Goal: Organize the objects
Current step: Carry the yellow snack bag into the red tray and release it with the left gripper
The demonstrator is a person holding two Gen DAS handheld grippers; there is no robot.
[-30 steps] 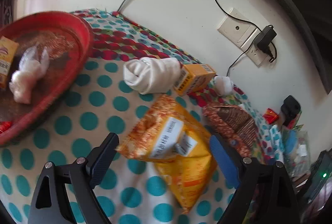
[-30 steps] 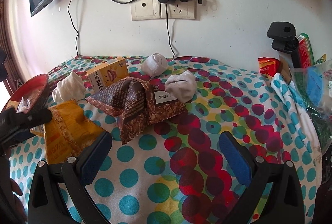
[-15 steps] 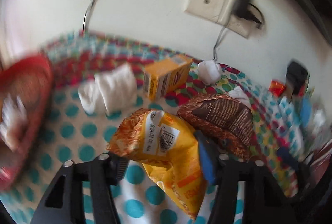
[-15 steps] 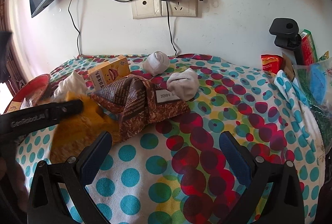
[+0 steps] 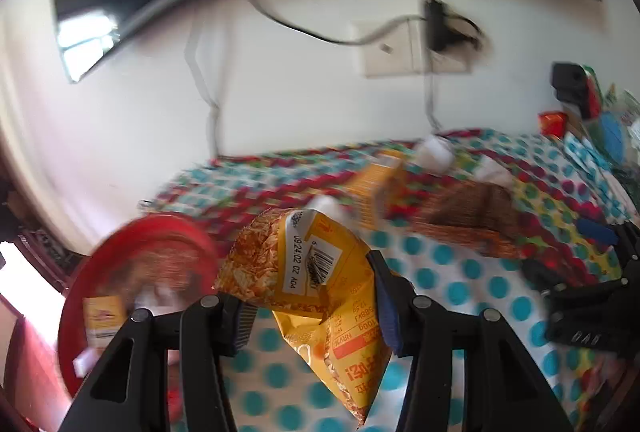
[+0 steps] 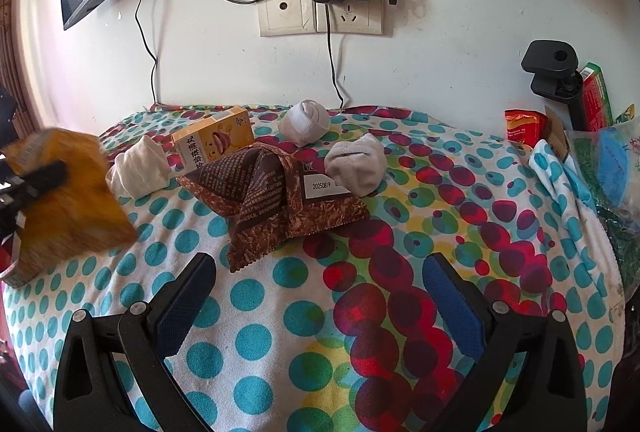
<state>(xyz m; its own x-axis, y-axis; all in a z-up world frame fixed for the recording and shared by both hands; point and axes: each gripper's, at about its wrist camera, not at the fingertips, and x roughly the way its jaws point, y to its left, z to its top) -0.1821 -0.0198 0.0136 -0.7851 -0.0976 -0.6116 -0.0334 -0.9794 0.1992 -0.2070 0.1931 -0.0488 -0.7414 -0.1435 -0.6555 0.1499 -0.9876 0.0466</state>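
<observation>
Left wrist view: the yellow snack bag (image 5: 316, 284) is clamped in the left gripper (image 5: 312, 308), raised above the dotted cloth (image 5: 472, 280) beside the red tray (image 5: 132, 232) — blurred. Right wrist view: the right gripper (image 6: 320, 308) is spread wide, nothing held — the brown packet (image 6: 276, 200) is seen ahead.

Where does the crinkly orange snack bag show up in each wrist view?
Left wrist: crinkly orange snack bag at centre bottom, pinched in the left gripper.
Right wrist: same bag, blurred, at far left.
Shared landmark: brown patterned snack bag.
</observation>
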